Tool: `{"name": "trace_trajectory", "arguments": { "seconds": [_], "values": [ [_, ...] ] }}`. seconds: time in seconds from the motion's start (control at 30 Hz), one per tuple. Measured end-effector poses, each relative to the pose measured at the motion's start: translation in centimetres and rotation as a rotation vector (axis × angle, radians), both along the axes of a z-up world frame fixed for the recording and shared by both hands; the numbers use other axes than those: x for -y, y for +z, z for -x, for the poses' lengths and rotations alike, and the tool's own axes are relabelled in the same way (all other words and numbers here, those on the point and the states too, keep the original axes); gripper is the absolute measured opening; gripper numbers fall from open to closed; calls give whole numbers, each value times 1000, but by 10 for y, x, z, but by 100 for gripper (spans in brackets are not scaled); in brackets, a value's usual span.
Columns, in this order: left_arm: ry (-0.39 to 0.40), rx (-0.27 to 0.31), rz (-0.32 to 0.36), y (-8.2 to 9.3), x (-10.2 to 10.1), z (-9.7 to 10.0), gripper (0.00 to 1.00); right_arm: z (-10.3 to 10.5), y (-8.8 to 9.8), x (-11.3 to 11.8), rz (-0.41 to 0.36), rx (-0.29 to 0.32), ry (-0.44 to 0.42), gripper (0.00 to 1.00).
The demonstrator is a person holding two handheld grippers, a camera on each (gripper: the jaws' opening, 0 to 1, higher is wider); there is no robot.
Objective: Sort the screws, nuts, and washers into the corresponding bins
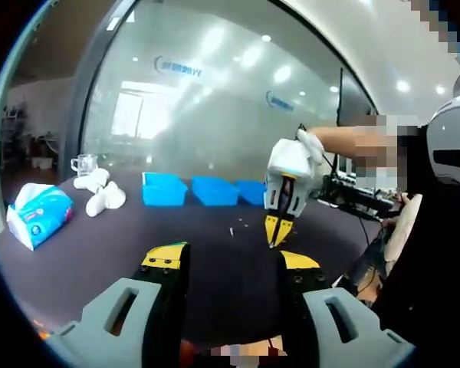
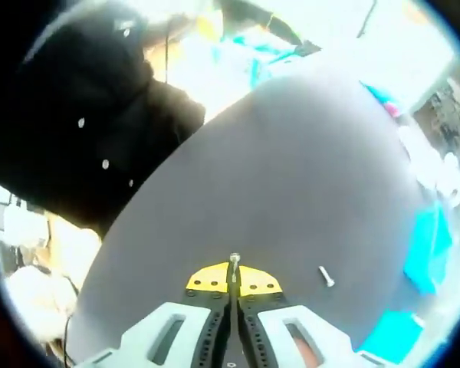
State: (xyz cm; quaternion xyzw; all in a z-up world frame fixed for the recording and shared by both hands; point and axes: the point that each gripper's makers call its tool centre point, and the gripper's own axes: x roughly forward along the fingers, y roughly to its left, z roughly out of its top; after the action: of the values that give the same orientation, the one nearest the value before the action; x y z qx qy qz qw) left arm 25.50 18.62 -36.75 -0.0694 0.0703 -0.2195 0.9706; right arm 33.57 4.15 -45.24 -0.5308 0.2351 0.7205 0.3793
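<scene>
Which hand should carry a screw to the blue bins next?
Right. Its tool is shut on a screw at the table, near the bins. The left tool hangs open.

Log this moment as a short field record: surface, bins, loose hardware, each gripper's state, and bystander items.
surface: dark grey tabletop
bins: three open blue plastic bins in a row at the far edge
loose hardware: small silver screw lying on the table beside the right gripper
right gripper: fingers closed on a small silver screw-like piece at the tips, down at the table
left gripper: fingers apart, nothing between them
bystander items: blue tissue pack, white cloth lumps, clear glass cup
</scene>
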Motion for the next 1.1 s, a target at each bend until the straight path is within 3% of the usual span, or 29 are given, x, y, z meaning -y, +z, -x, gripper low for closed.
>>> {"name": "trace_trajectory", "arguments": {
  "seconds": [0.27,0.37,0.7,0.93,1.1],
  "values": [
    [-37,8,-4,5,10,-5,44,-6,29,18,-165,-32,-206,0],
    [-51,17,1,7,14,-6,44,-9,44,30,-272,-48,-322,0],
    [-90,31,4,8,27,-11,44,-18,79,83,-615,-5,-679,0],
    [-97,38,4,10,30,-9,44,-17,71,126,-793,80,-887,0],
    [-101,38,1,10,32,-8,44,-16,80,154,-966,88,-1067,0]
  ]
}}
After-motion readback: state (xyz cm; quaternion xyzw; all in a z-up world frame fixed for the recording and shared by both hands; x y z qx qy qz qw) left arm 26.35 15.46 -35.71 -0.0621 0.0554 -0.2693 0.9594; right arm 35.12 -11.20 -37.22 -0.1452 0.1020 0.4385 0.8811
